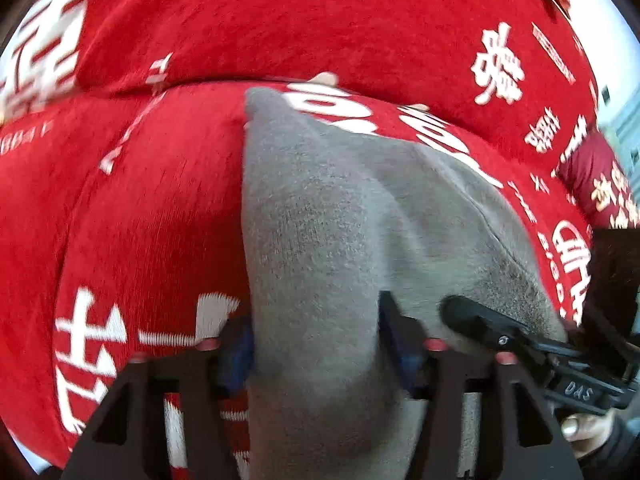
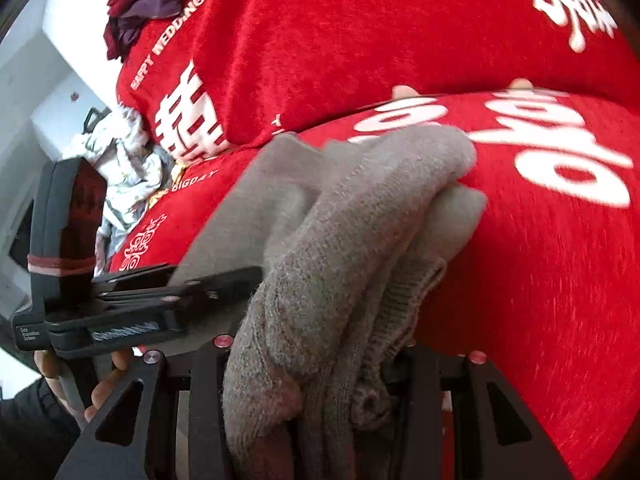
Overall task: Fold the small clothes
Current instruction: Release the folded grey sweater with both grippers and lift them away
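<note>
A grey knitted sock [image 1: 320, 216] lies stretched over a red cloth with white lettering [image 1: 152, 208]. My left gripper [image 1: 316, 344] is shut on one end of it, blue pads pressing the fabric from both sides. My right gripper [image 2: 316, 364] is shut on the bunched other end of the grey sock [image 2: 360, 208], which drapes over its jaws. In the left wrist view the right gripper's black fingers [image 1: 492, 328] touch the sock at lower right. In the right wrist view the left gripper [image 2: 216, 280] reaches in from the left onto the sock.
The red cloth [image 2: 520, 260] covers the whole work surface. A pile of dark purple and maroon clothes [image 2: 140, 4] lies at the far left corner. A white patterned garment [image 2: 128, 160] lies at the left edge. A dark red printed item [image 1: 600, 184] lies at right.
</note>
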`<act>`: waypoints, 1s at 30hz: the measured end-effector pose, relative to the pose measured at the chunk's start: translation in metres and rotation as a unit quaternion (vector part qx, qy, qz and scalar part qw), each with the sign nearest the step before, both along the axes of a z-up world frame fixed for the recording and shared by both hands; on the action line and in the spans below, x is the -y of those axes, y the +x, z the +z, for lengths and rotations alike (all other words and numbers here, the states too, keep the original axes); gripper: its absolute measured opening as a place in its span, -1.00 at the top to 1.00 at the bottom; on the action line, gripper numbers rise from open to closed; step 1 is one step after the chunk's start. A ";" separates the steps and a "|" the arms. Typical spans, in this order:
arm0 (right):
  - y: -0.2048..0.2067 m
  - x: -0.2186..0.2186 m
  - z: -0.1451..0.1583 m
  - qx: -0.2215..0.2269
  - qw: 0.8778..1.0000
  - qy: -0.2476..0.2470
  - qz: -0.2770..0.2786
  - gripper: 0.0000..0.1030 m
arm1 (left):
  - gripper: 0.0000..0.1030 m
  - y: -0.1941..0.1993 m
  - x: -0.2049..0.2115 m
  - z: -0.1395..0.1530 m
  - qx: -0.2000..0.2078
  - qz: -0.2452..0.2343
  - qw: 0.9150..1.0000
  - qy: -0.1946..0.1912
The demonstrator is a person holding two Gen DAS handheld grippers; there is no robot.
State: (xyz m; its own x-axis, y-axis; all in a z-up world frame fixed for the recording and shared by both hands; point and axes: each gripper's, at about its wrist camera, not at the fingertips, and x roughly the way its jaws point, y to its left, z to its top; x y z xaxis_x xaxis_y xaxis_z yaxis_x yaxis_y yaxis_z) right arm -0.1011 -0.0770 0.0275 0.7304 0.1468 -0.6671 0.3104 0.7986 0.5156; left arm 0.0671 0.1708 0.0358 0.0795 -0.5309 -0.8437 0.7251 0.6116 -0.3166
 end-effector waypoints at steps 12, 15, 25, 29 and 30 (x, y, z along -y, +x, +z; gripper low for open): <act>-0.061 -0.015 0.058 -0.007 0.997 -0.078 -0.019 -0.51 | -0.62 0.004 -0.060 0.024 0.041 0.089 0.995 0.010; -0.066 -0.041 0.062 -0.026 0.996 -0.090 0.009 -0.52 | -0.62 0.012 -0.086 0.014 -0.007 0.118 0.993 -0.010; -0.057 -0.059 0.004 -0.078 0.996 0.010 0.032 0.68 | -0.63 0.002 -0.102 -0.006 -0.032 0.104 0.994 0.017; -0.067 -0.053 0.022 -0.059 0.998 0.013 0.035 0.71 | -0.44 -0.005 -0.101 -0.001 -0.040 0.079 0.996 0.015; -0.069 -0.053 0.028 -0.055 0.998 0.006 0.036 0.71 | -0.44 -0.006 -0.099 -0.001 -0.041 0.073 0.996 0.018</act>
